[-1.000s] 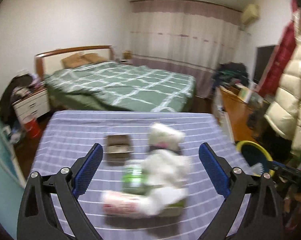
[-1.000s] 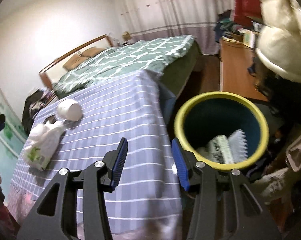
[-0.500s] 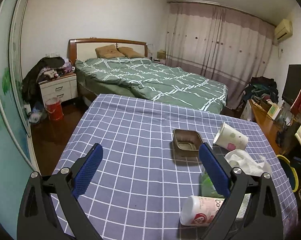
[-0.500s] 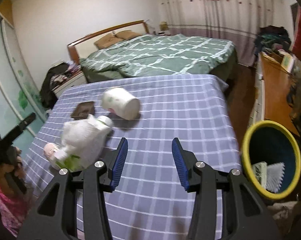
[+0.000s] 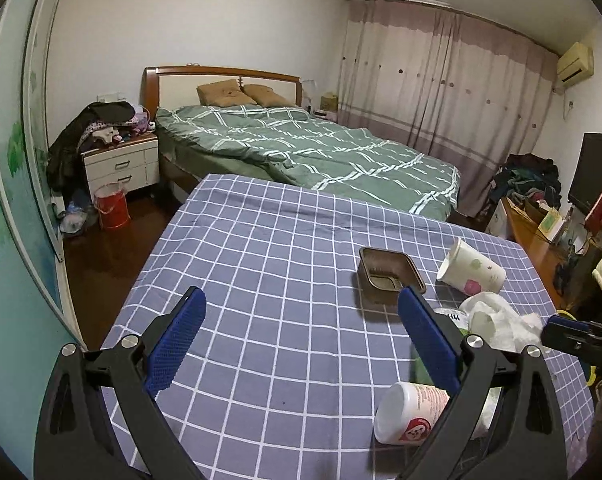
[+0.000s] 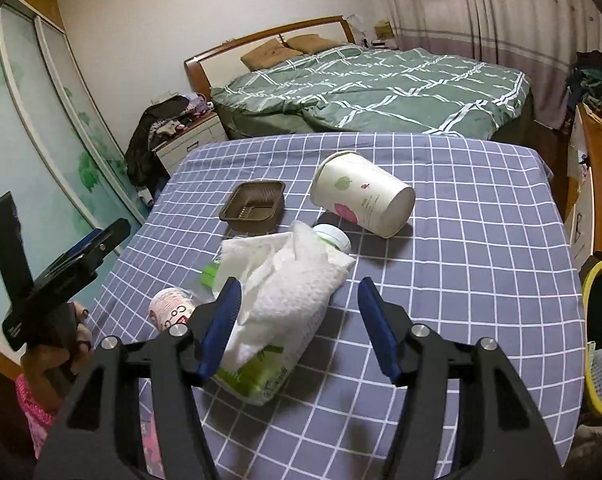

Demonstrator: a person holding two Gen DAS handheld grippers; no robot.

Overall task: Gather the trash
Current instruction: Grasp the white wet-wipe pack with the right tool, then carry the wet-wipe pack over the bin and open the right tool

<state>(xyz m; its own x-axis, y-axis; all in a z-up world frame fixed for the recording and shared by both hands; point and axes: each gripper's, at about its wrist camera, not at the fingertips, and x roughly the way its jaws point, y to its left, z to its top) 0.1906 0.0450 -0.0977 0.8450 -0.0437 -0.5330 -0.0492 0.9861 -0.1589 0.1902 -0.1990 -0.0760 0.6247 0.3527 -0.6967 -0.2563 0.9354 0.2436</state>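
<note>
A white paper cup (image 6: 363, 199) lies on its side beside a brown plastic tray (image 6: 253, 204); crumpled tissue (image 6: 285, 280) drapes a green-labelled bottle (image 6: 261, 372), a small white bottle (image 6: 169, 312) alongside.

On the table (image 6: 481, 240), tray (image 6: 255, 204) left of cup (image 6: 363, 198). Tissue (image 6: 289, 284) lies before both, over my bottle (image 6: 261, 376). Bin (image 6: 601, 320) right of table.

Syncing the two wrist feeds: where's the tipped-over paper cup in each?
Left wrist: paper cup lies on its side at right of centre, just right of the brown tray.
Right wrist: paper cup is upper centre, again right of the brown tray.
Shared landmark: the brown tray, beside the cup in both.
</note>
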